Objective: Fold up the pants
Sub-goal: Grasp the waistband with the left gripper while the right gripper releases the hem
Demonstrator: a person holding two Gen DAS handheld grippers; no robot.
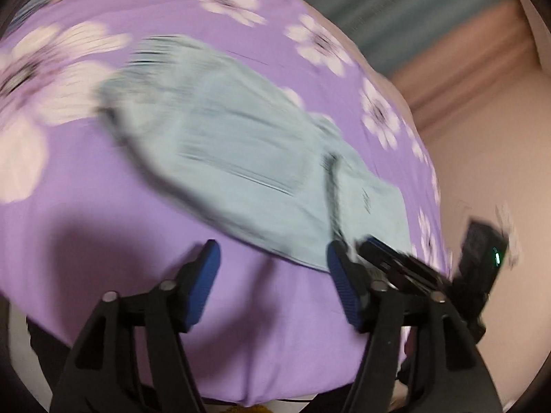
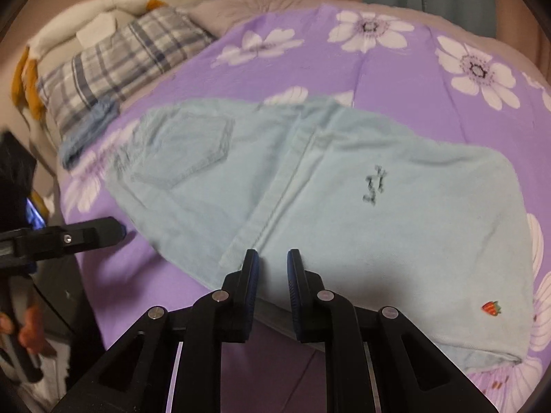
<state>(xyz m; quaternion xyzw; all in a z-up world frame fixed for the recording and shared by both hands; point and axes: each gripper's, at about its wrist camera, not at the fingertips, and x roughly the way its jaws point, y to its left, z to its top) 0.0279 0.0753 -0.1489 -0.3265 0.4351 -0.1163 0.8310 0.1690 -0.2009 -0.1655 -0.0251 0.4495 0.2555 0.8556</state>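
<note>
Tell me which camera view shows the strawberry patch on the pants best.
The right wrist view. There the strawberry patch is sharp, red with a green top, near the right end of the light blue pants. The left wrist view is motion-blurred: it shows the pants on the purple bedsheet, but no patch can be made out.

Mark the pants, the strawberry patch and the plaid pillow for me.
pants (image 2: 344,213): right wrist view, on the pale blue cloth near the dark scribble print.
strawberry patch (image 2: 490,307): right wrist view, on the red berry near the pants' right edge.
plaid pillow (image 2: 113,65): right wrist view, on its checked top face.
</note>
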